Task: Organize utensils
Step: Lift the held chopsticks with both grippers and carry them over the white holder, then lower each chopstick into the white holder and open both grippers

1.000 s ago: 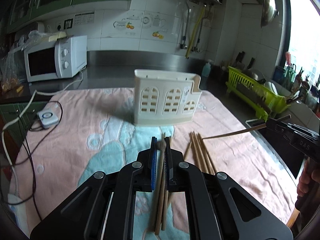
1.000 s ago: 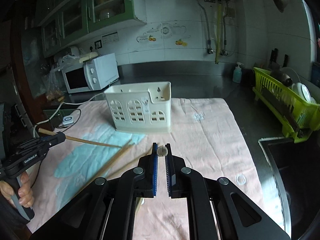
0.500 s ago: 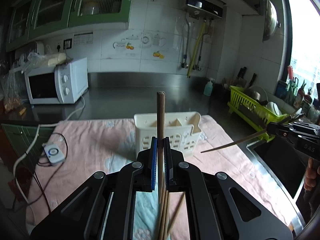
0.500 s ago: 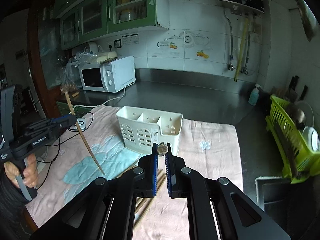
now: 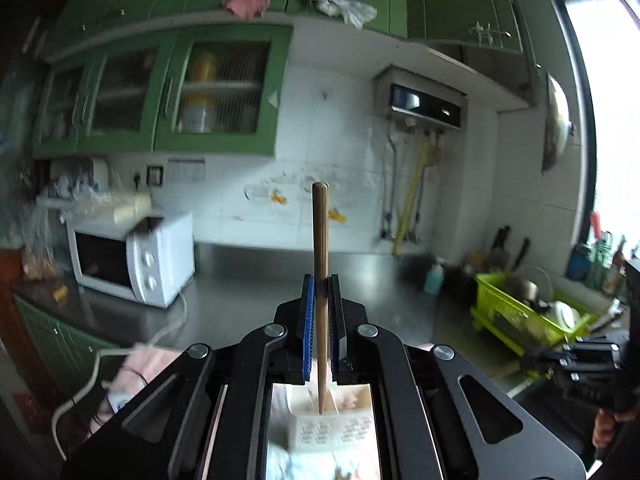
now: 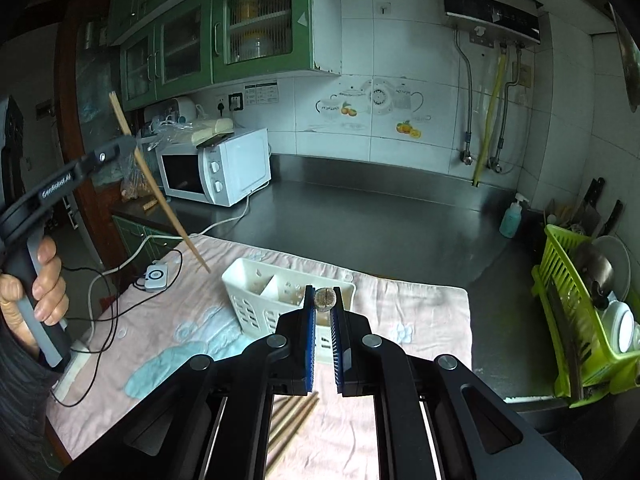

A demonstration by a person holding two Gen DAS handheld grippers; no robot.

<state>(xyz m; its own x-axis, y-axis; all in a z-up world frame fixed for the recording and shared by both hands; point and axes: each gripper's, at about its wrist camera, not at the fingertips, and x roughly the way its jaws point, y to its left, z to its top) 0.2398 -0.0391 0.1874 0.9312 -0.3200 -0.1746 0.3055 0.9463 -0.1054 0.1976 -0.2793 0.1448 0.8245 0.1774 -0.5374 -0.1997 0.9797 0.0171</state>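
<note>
My left gripper (image 5: 320, 284) is shut on a wooden chopstick (image 5: 321, 248) that stands upright, its lower tip over the white utensil holder (image 5: 332, 428) far below. In the right wrist view that chopstick (image 6: 160, 196) slants down toward the holder (image 6: 256, 284), which has divided compartments. My right gripper (image 6: 323, 300) is shut on another chopstick, seen end-on (image 6: 325, 298), just in front of the holder. Several loose chopsticks (image 6: 292, 424) lie on the pink cloth (image 6: 420, 312) under the right gripper.
A white microwave (image 6: 216, 168) stands at the back left on the steel counter (image 6: 380, 216). A white cable and a small timer (image 6: 156, 276) lie at the cloth's left edge. A green dish rack (image 6: 584, 300) with dishes stands at the right, a soap bottle (image 6: 512, 216) behind it.
Both grippers have risen well above the cloth with their chopsticks. The left one has tilted its chopstick from flat to upright and moved over the holder.
</note>
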